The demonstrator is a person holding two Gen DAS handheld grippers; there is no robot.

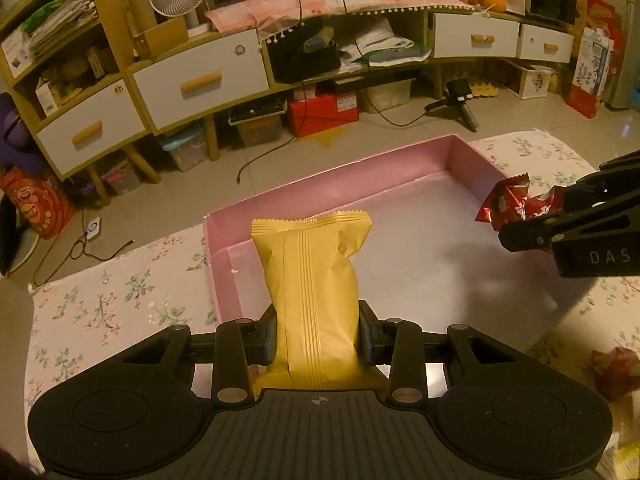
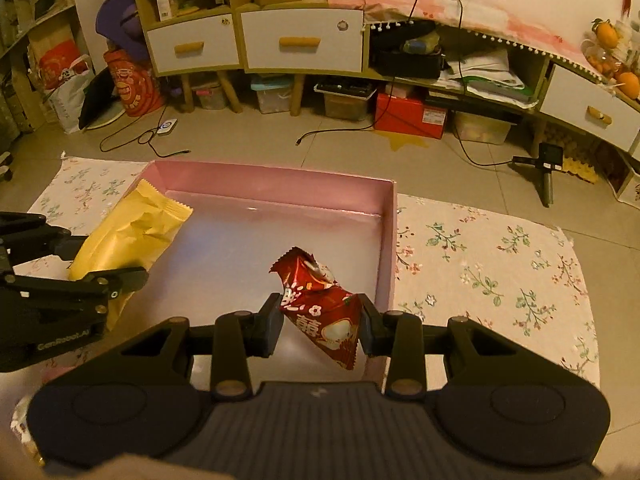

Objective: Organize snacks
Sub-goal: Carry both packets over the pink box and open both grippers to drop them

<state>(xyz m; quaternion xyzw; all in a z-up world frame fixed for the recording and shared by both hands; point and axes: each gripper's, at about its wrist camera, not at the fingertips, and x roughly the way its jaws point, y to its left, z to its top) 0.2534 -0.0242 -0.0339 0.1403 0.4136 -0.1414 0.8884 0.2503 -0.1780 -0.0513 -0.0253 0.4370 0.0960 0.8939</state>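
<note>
Left gripper [image 1: 316, 336] clenched a yellow snack packet [image 1: 312, 280]; right gripper [image 2: 320, 320] clenched a red candy wrapper [image 2: 320, 304], both above the pink box [image 2: 272, 180].

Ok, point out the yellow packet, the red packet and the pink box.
yellow packet [image 1: 316, 280], left wrist view, middle of its seamed back.
red packet [image 2: 324, 312], right wrist view, printed front between the fingers.
pink box [image 2: 272, 184], right wrist view, inner face of far wall.

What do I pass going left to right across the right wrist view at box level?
Left gripper → yellow snack bag → pink box floor → red snack packet in the right gripper → box's right wall → floral cloth.
</note>
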